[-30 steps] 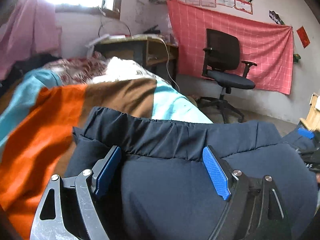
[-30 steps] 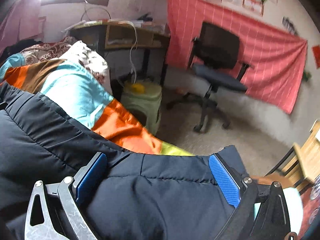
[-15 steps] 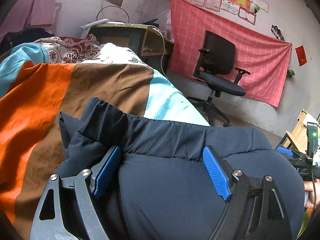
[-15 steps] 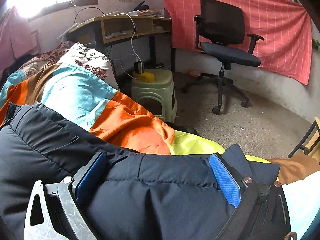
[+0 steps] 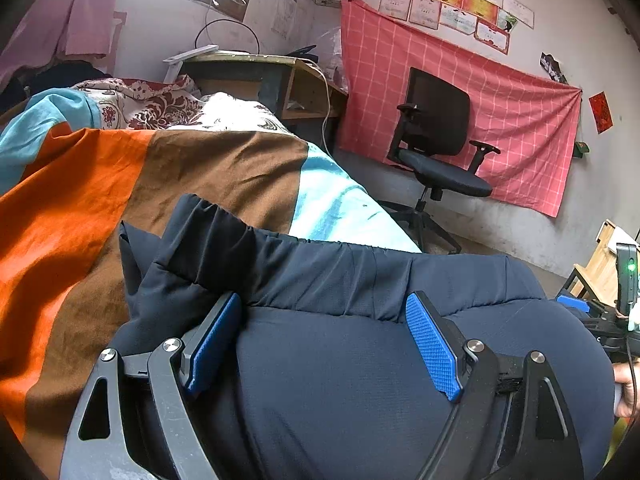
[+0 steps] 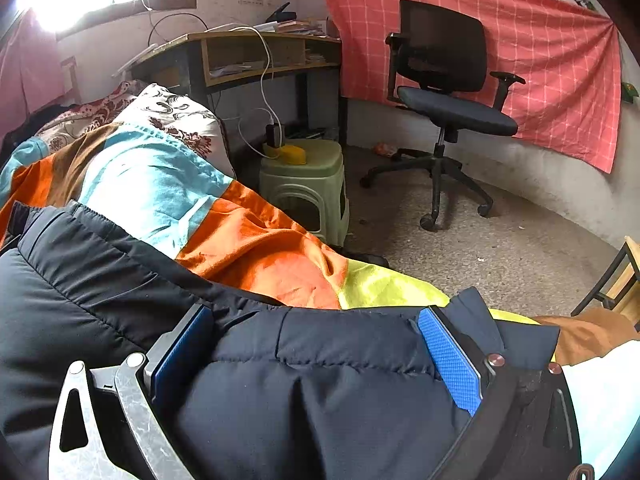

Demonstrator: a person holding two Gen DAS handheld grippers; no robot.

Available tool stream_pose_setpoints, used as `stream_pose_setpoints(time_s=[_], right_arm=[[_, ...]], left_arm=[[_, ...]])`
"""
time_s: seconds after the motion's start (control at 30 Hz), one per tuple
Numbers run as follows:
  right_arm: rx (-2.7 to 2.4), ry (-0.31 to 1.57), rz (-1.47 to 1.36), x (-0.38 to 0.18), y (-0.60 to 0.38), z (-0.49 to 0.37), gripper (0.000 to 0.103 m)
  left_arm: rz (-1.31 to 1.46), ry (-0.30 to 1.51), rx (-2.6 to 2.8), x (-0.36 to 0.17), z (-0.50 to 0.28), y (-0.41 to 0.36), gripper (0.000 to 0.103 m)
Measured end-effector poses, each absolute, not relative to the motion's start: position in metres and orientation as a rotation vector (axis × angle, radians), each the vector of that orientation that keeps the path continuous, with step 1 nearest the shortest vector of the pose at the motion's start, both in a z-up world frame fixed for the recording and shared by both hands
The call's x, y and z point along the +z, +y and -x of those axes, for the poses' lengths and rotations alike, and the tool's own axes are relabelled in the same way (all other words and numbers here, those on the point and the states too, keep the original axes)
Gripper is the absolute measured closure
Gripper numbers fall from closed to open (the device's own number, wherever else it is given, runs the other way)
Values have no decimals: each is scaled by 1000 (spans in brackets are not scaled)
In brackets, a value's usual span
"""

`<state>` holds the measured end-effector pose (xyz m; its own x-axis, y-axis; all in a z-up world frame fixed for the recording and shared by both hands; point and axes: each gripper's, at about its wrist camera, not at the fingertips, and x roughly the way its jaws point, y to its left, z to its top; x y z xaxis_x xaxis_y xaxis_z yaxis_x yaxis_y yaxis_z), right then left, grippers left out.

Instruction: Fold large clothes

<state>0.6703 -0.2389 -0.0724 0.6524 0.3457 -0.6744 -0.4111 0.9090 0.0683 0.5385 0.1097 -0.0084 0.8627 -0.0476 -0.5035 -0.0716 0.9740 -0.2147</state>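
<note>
Resting on the striped blanket (image 5: pixel 80 208), the jacket (image 5: pixel 340 380) is bulging between both wide-spread grippers, left gripper (image 5: pixel 326 344) and right gripper (image 6: pixel 316 360).

Striped bedspread (image 5: pixel 180 176), black office chair (image 6: pixel 444 80) before a red cloth (image 5: pixel 500 120) — green stool (image 6: pixel 308 184).

My left gripper (image 5: pixel 326 344) and right gripper (image 6: pixel 316 356) both have jaws spread wide, the navy jacket (image 5: pixel 360 380) bulging between the pads, so no gap there. Ahead, the bedspread (image 5: pixel 120 200) lies bare up to the pillow (image 6: pixel 176 116) at the far end. Off the bed's right edge, a green stool (image 6: pixel 308 184) and office chair (image 6: pixel 444 92) block; the floor (image 6: pixel 500 248) between them is open.
</note>
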Motion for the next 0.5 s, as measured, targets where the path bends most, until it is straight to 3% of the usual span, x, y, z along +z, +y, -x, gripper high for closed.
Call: stream_pose_setpoints(time_s=[0.5], right_arm=[[280, 522, 181, -51, -244, -618, 0]], left_arm=[[191, 420, 70, 12, -488, 108, 16]])
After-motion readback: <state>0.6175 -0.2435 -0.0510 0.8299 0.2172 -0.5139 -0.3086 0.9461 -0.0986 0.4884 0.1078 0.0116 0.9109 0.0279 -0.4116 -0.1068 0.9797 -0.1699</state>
